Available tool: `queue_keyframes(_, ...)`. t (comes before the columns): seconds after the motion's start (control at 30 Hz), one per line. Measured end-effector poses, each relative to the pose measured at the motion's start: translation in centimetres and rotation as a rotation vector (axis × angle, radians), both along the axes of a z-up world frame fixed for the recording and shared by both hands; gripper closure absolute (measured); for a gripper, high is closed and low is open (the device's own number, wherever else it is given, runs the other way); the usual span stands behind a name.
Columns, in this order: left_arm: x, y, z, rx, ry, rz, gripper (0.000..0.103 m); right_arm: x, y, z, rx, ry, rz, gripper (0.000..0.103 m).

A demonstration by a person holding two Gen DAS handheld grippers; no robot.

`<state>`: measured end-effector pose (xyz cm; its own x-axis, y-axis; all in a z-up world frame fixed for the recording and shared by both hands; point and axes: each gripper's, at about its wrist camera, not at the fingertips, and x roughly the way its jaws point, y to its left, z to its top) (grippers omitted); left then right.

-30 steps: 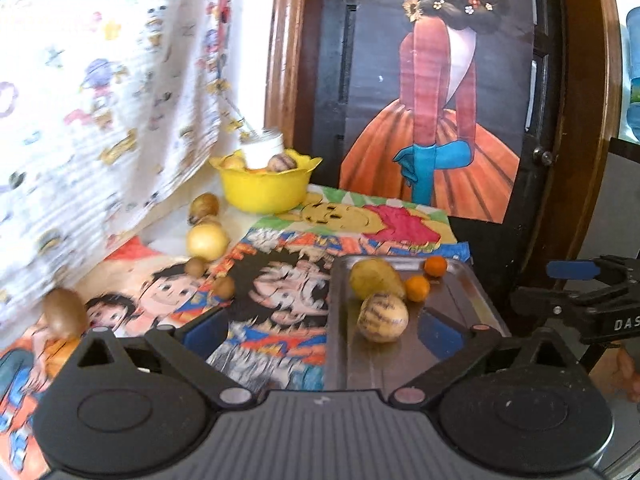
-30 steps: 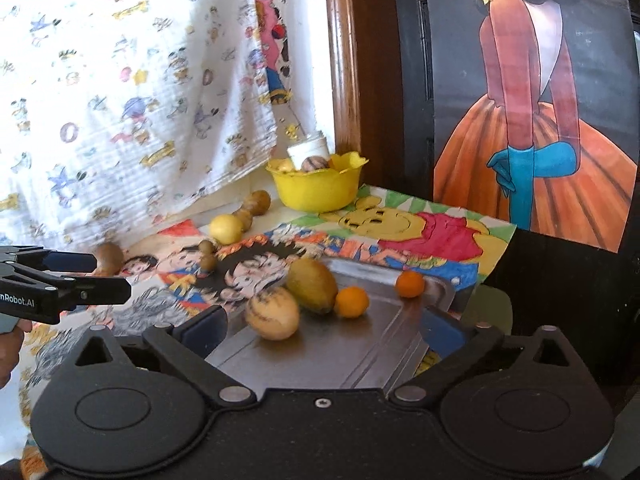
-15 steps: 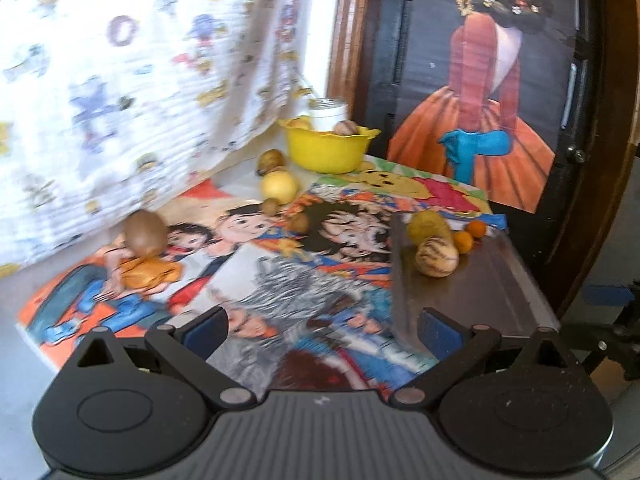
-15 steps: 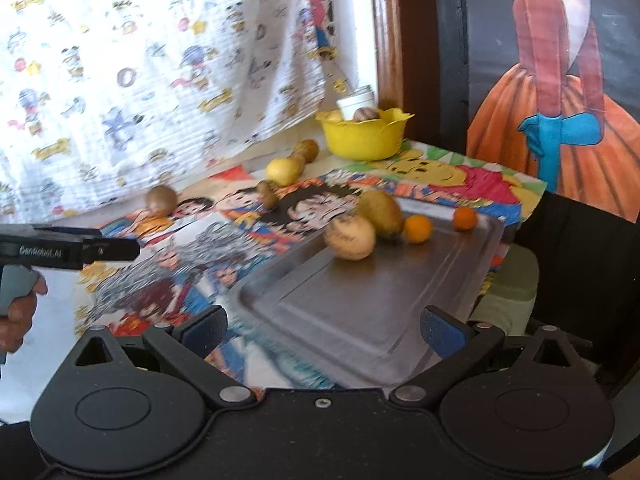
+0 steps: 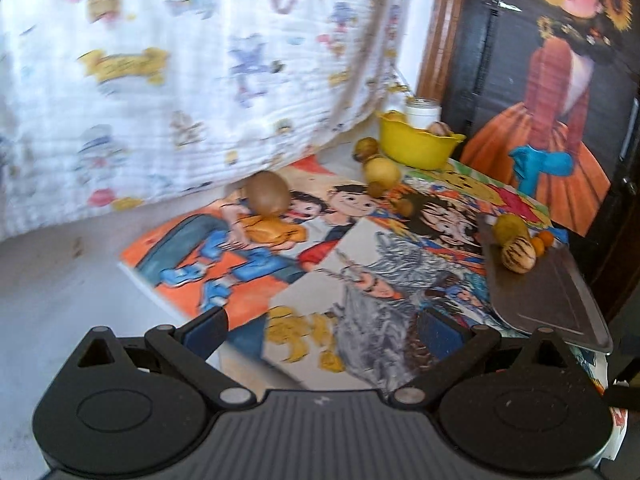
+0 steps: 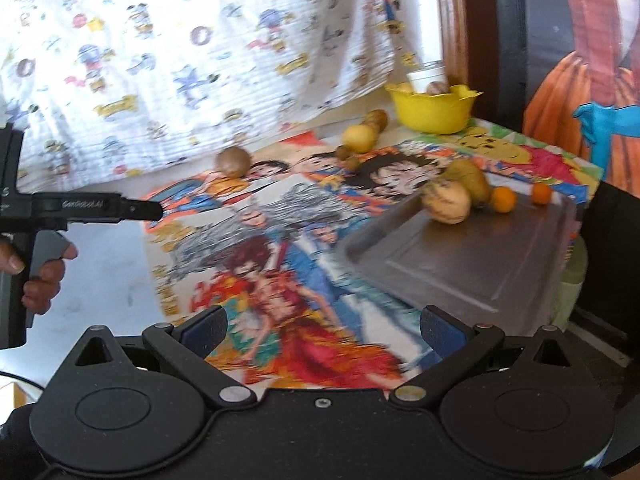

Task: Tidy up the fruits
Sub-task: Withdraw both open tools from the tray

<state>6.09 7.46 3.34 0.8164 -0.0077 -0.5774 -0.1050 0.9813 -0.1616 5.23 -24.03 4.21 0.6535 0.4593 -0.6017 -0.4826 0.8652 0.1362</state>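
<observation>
A steel tray [image 6: 472, 264] lies at the table's right and holds a striped melon [image 6: 448, 202], a green-yellow fruit [image 6: 469, 176] and two small oranges [image 6: 503, 199]. The tray [image 5: 548, 300] also shows in the left wrist view. A brown round fruit [image 5: 266, 193] lies by the curtain. A yellow fruit [image 5: 383, 169] and small brown fruits lie near a yellow bowl [image 5: 416, 145]. My left gripper [image 5: 322, 330] is open and empty, well back from the fruit. My right gripper [image 6: 322, 330] is open and empty, in front of the tray.
Cartoon picture mats [image 5: 360, 264] cover the table. A printed white curtain [image 5: 180, 72] hangs at the left. A dark door with a painted lady [image 5: 560, 80] stands behind. A white jar [image 5: 423, 110] stands behind the bowl. The left gripper's body [image 6: 80, 210] and hand show at left.
Both grippers have pulled back and away from the tray and swung left. More of the mats and the bare table show now. No fruit has moved.
</observation>
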Motion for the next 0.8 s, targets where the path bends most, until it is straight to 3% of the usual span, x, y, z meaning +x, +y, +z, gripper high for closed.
queue_keyframes(0.53,-0.4,3.2,0.2,0.015,0.041,0.045,0.0,-0.2,6.6,0.6,-0.034,0.096,0.2,0.001)
queue_keyframes(0.8,1.5,4.2,0.1,0.039,0.042,0.062,0.0,1.9,8.1,3.3,-0.06,0.064,0.252,0.001)
